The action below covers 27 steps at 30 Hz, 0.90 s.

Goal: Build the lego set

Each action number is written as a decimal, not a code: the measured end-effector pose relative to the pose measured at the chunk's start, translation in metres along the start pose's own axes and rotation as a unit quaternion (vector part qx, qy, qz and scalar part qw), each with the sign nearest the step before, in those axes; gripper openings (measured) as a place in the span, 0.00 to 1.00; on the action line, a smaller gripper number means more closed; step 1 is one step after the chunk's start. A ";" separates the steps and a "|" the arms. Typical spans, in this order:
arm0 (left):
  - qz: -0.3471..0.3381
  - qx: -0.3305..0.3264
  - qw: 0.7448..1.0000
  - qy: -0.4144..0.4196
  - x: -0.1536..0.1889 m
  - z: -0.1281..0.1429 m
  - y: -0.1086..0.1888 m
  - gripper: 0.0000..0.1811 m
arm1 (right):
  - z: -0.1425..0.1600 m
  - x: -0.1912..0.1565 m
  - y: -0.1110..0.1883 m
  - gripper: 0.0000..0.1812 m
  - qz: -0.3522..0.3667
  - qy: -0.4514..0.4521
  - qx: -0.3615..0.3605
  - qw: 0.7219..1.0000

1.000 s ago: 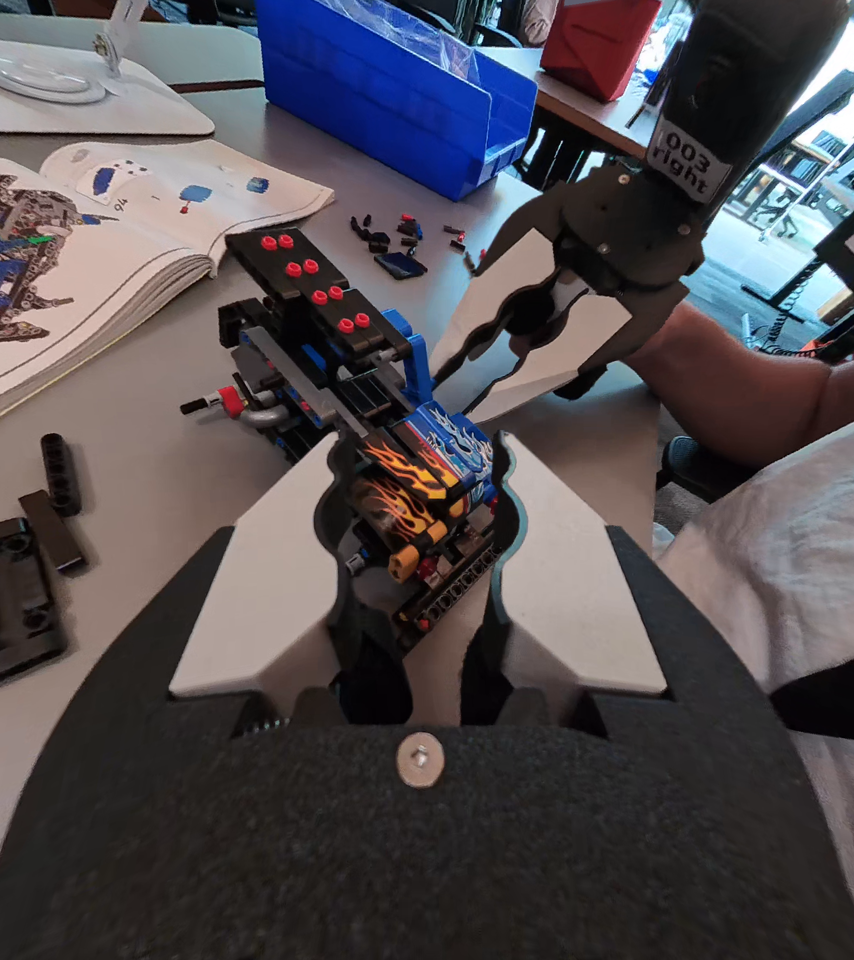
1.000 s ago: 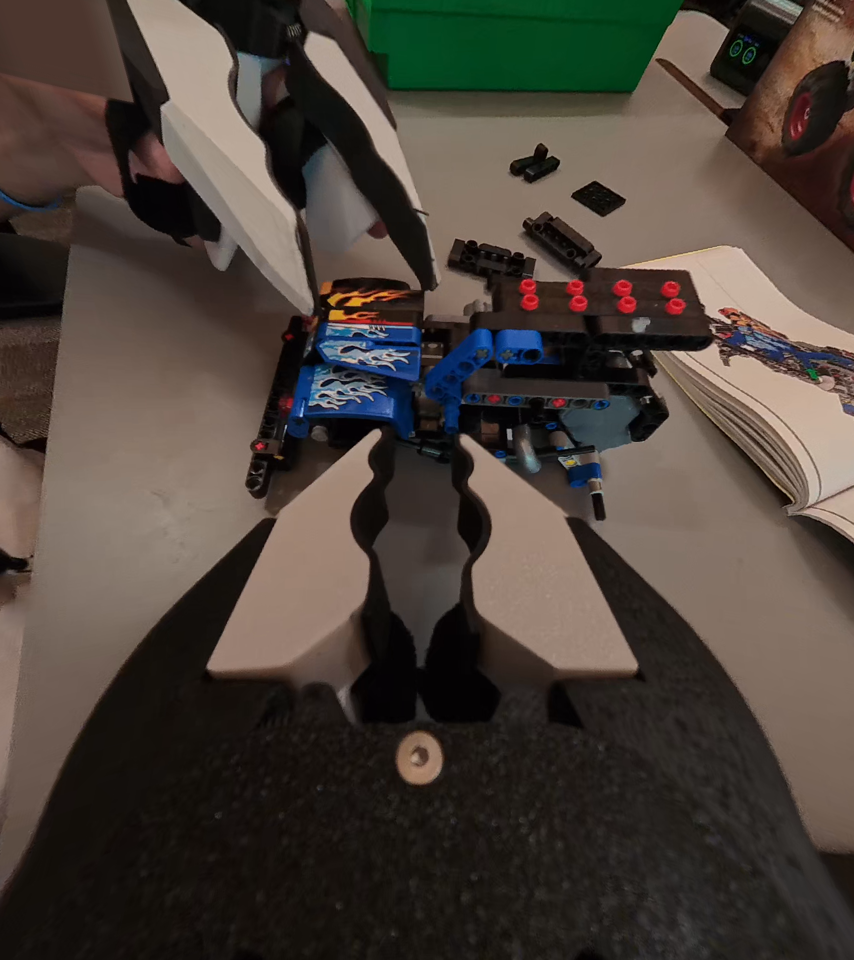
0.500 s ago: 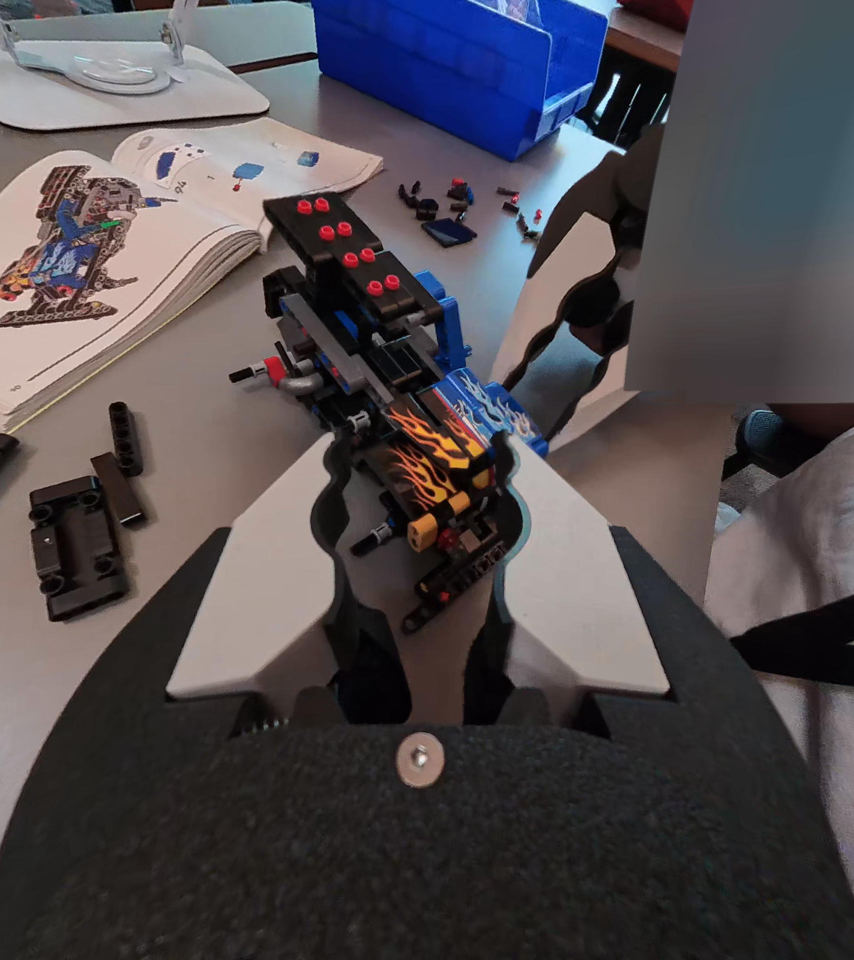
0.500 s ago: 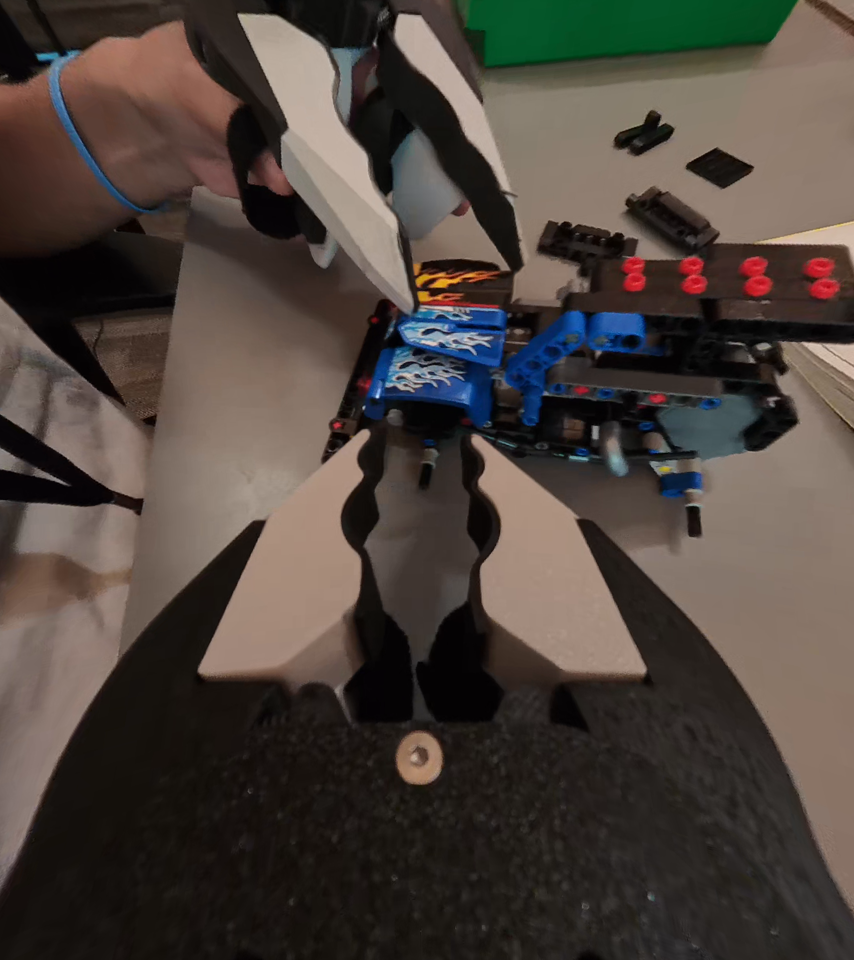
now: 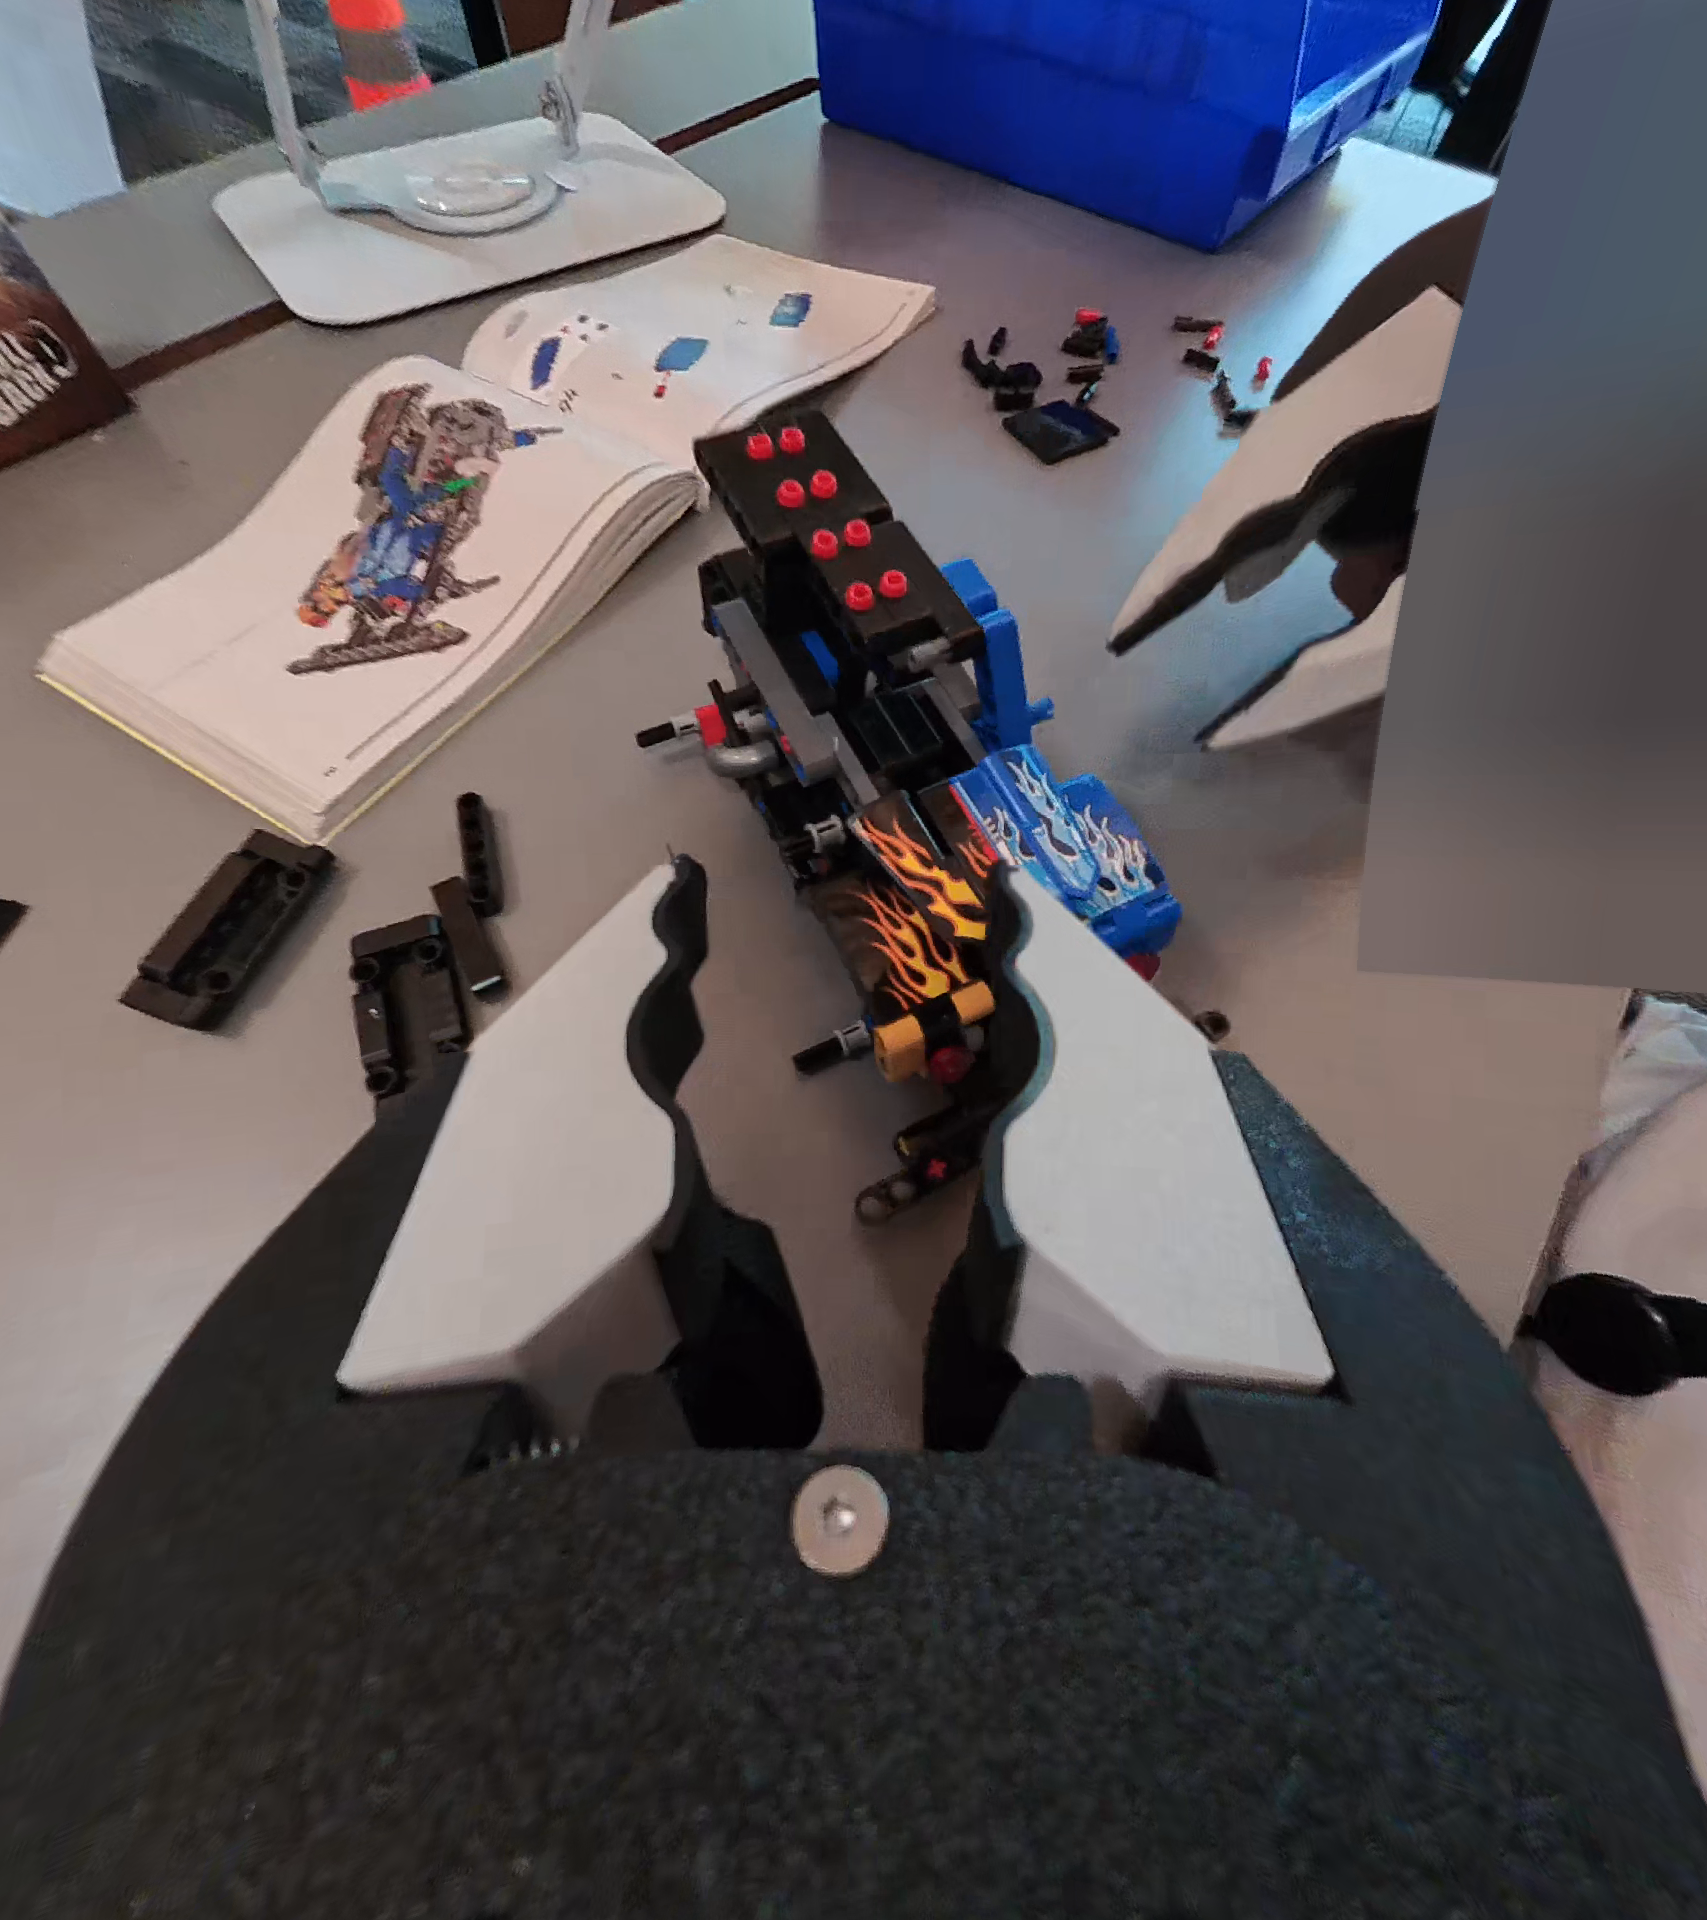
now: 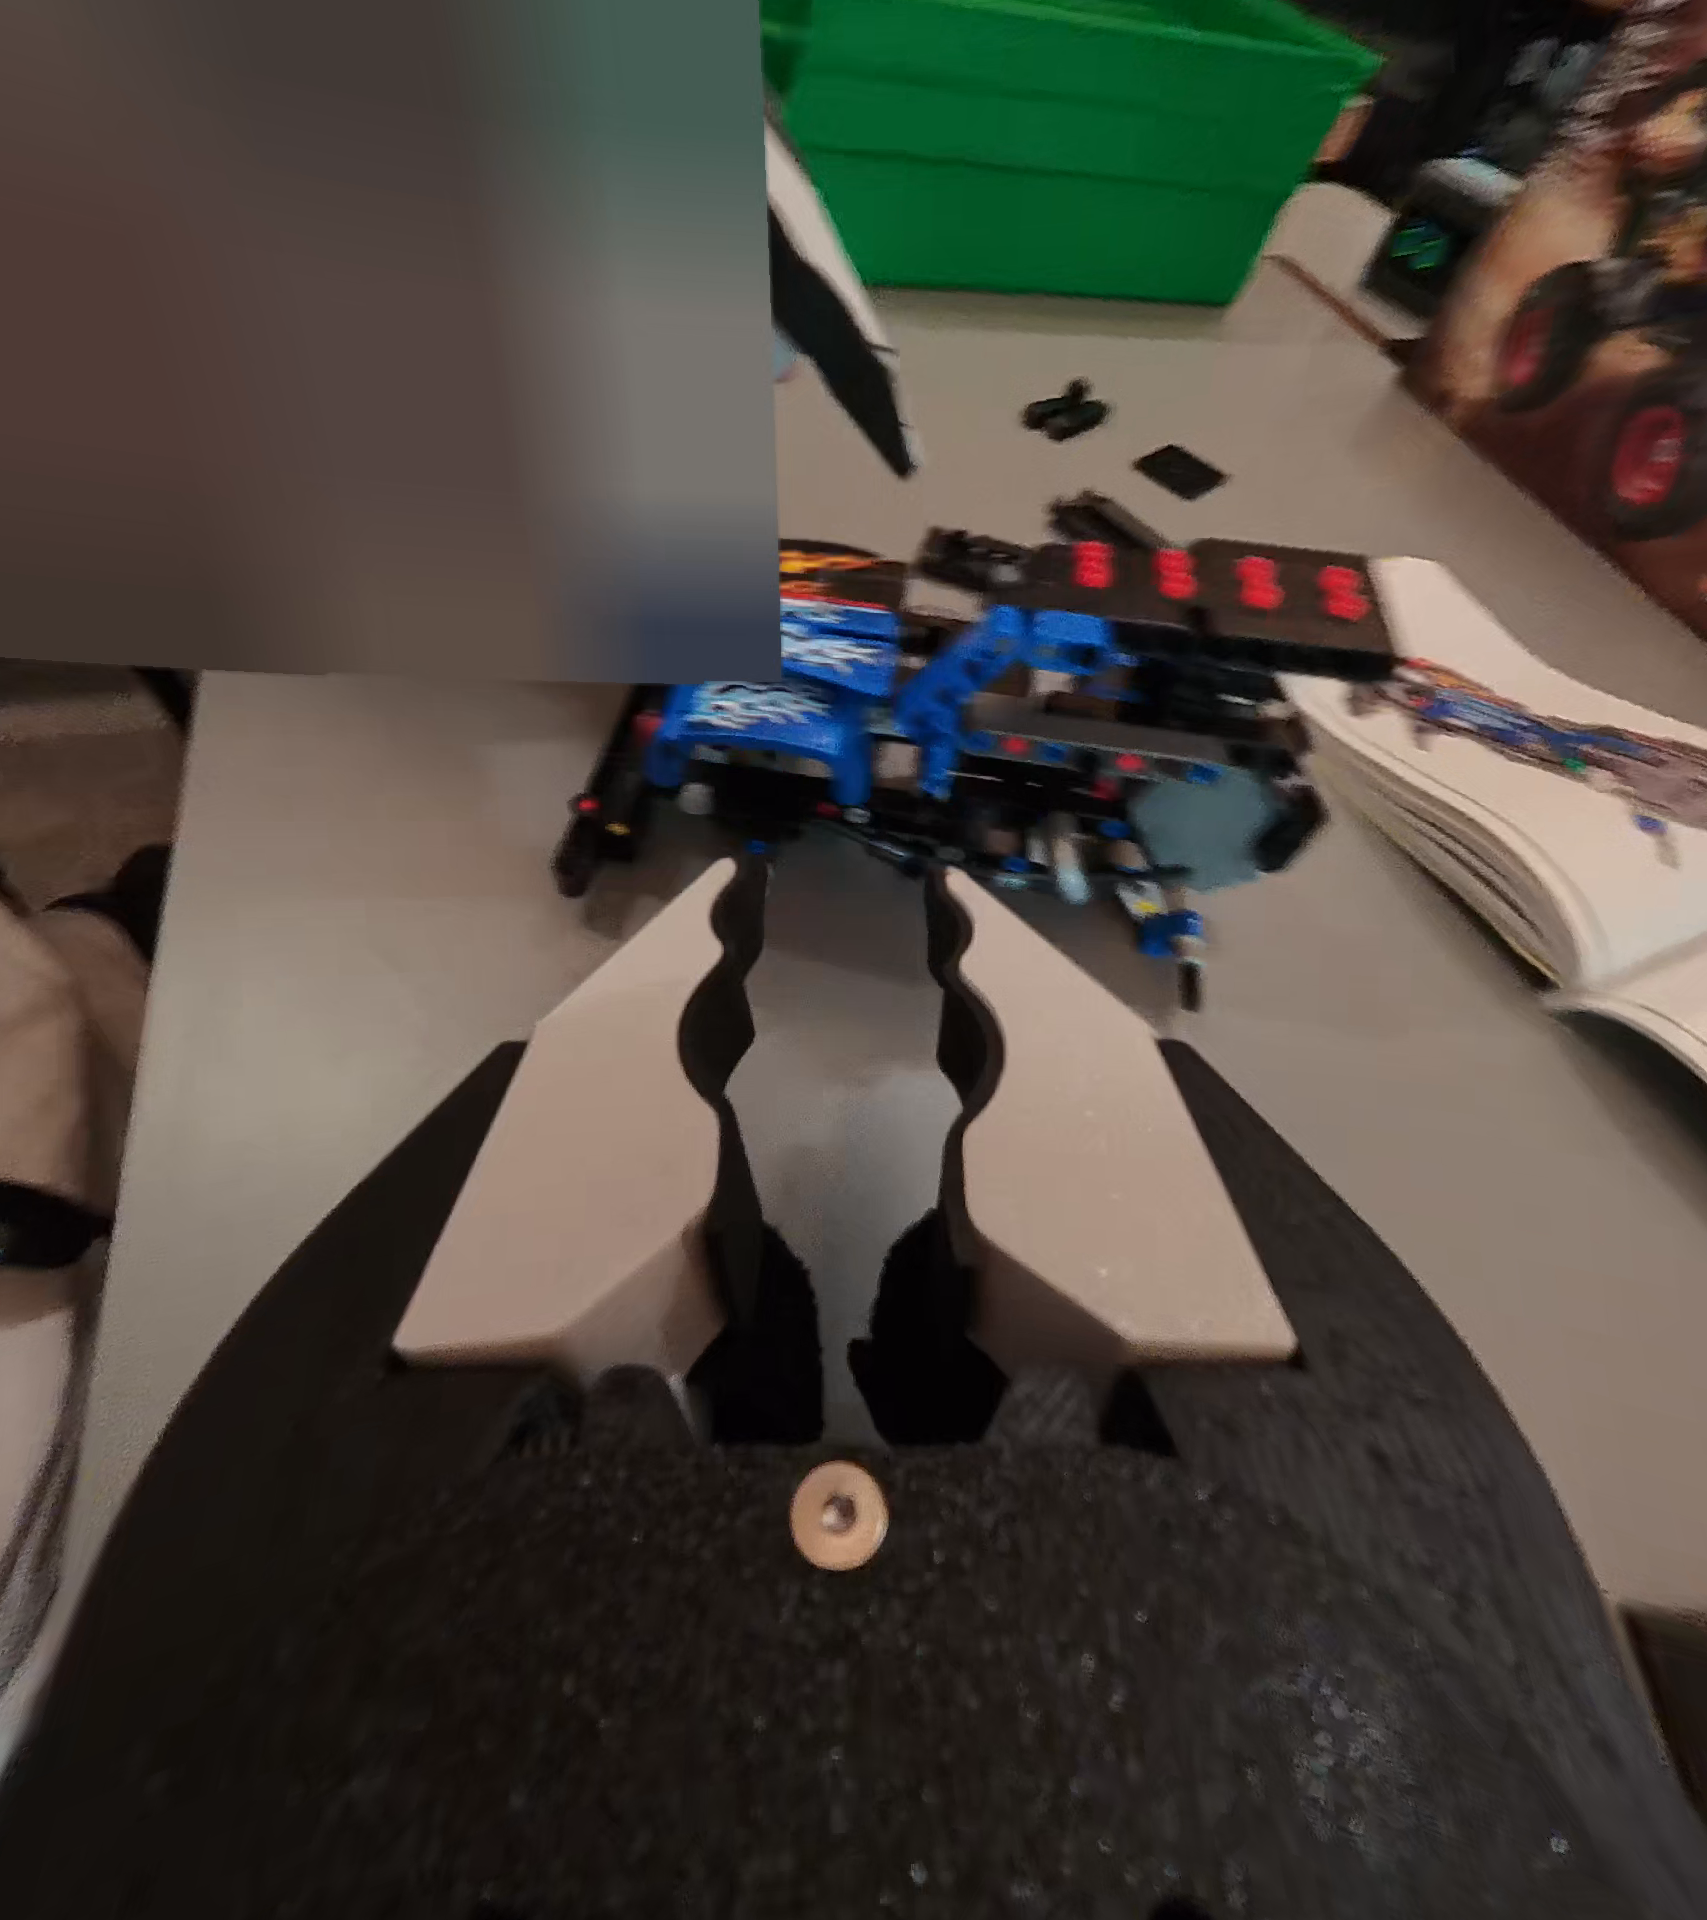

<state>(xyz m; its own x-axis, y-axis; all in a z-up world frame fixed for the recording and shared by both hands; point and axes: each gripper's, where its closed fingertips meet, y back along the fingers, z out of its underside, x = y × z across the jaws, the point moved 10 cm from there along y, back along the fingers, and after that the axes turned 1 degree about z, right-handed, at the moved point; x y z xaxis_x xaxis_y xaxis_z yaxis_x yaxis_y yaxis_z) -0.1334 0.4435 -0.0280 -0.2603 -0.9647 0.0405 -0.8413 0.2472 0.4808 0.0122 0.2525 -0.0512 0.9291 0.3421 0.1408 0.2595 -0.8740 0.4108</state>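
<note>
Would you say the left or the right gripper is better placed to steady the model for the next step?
Left, probably. The left gripper is open with the model at its fingertips, the flame end against its right finger. The right gripper is open too, just short of the model's side.

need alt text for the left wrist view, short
A half-built lego truck with flame-printed panels lies on a grey table, just ahead of the open left tongs. An open instruction booklet and loose black pieces lie to its left, a blue bin behind, and the right tongs at the right.
</note>
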 end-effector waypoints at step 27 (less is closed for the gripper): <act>0.059 0.058 0.996 -0.046 -0.072 -0.015 -0.035 0.00 | 0.032 0.090 0.063 0.13 0.186 -0.164 0.035 0.968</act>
<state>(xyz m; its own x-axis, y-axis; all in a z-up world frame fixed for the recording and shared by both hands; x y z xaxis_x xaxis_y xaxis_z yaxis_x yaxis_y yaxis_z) -0.0783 0.5027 -0.0342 -0.3987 -0.9171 0.0071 -0.8497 0.3723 0.3735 0.1207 0.2171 -0.0409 0.9923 -0.1193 -0.0317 -0.1027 -0.9405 0.3240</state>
